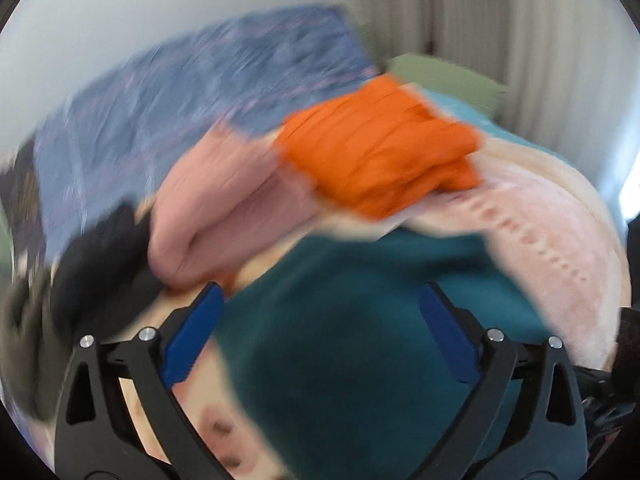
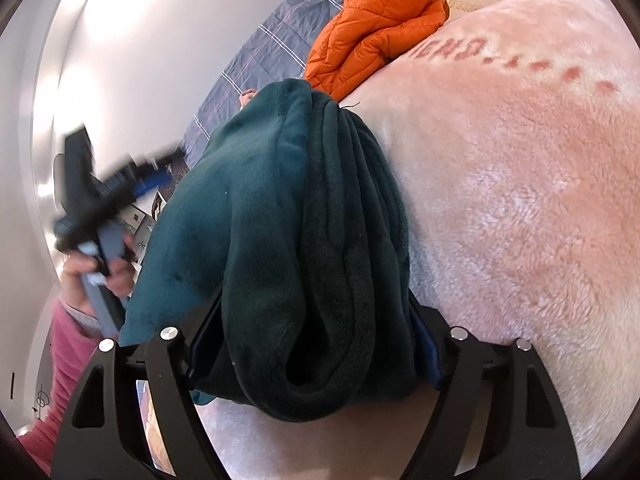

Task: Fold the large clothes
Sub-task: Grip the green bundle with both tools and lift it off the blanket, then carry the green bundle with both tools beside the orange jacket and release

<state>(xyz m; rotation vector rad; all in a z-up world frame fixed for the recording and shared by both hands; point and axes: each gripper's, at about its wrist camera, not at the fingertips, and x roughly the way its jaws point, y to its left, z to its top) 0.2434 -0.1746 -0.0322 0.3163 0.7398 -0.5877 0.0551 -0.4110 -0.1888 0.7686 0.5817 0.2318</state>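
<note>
Jaws of the right gripper (image 2: 316, 344) pinched a bunched teal fleece (image 2: 280, 220) over the pink blanket (image 2: 520, 200), while the left gripper (image 1: 320, 344) hung spread and empty, so folding looked barely begun.

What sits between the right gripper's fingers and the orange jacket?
Only the bunched teal fleece, clamped by the right gripper, reaching up to the orange jacket; right wrist view.

Left view heavily motion-blurred — right view sharp; soft, seemingly daylight illumination, fisheye-bent edges.
</note>
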